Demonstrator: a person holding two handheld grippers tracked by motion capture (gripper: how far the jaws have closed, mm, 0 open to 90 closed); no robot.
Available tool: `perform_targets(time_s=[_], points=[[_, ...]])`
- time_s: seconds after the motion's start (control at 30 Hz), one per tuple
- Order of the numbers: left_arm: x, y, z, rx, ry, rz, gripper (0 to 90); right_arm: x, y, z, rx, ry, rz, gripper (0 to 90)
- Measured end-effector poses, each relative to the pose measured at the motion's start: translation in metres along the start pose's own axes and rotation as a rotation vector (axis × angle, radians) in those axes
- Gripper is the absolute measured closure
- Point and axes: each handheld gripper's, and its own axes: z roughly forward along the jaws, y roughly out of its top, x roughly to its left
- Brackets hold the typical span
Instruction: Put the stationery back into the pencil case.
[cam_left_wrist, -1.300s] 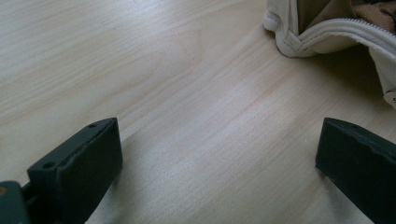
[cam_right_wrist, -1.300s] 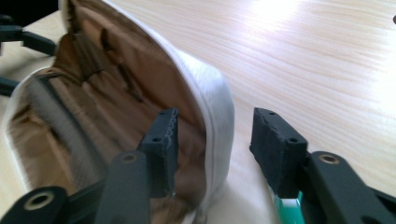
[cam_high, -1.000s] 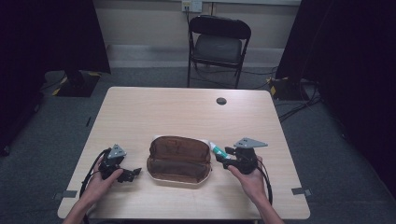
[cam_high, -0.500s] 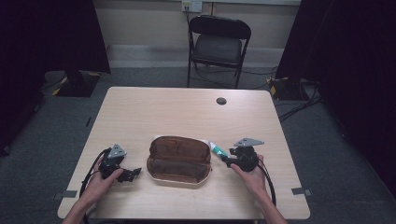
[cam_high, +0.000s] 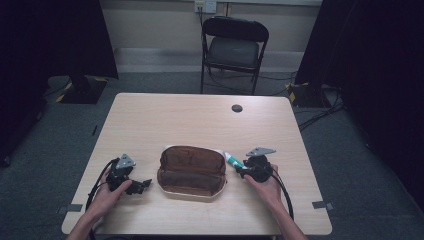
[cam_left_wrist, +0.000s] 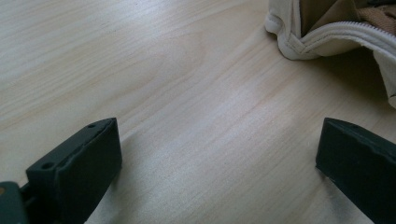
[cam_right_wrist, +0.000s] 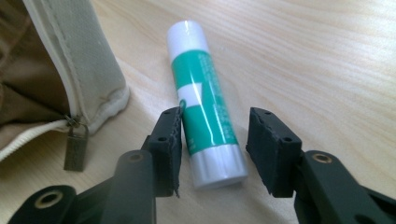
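Right gripper view showed my right gripper (cam_right_wrist: 212, 135) straddling the glue stick (cam_right_wrist: 205, 105), which lay flat on the table just beside the open pouch (cam_right_wrist: 51, 79). Its jaws had just been closing around the tube; one pad looked to be brushing it, the other was not yet touching. I judged this the grasping step: next I needed to close squarely on the barrel before lifting. My left gripper (cam_high: 135, 186) rested spread, nothing between its jaws, near the pouch's other end. Beyond, the pale wood table (cam_high: 175, 120) carried a small dark disc (cam_high: 237, 108); a folding chair (cam_high: 234, 50) stood behind it in a dim room.
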Motion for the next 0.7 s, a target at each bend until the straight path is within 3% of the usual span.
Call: perform_targets(time_s=[0.17, 0.27, 0.7], points=[[0.0, 0.0, 0.0, 0.002, 0.005, 0.002, 0.0, 0.004, 0.0, 0.001, 0.018, -0.008, -0.033, 65.1], [-0.001, 0.0, -0.001, 0.003, 0.007, 0.004, 0.2, 0.006, 0.0, 0.0, 0.021, -0.014, -0.038, 66.0], [-0.001, -0.001, -0.001, 0.001, 0.006, 0.005, 0.2, -0.007, 0.004, -0.028, -0.071, 0.004, 0.078, 66.1]])
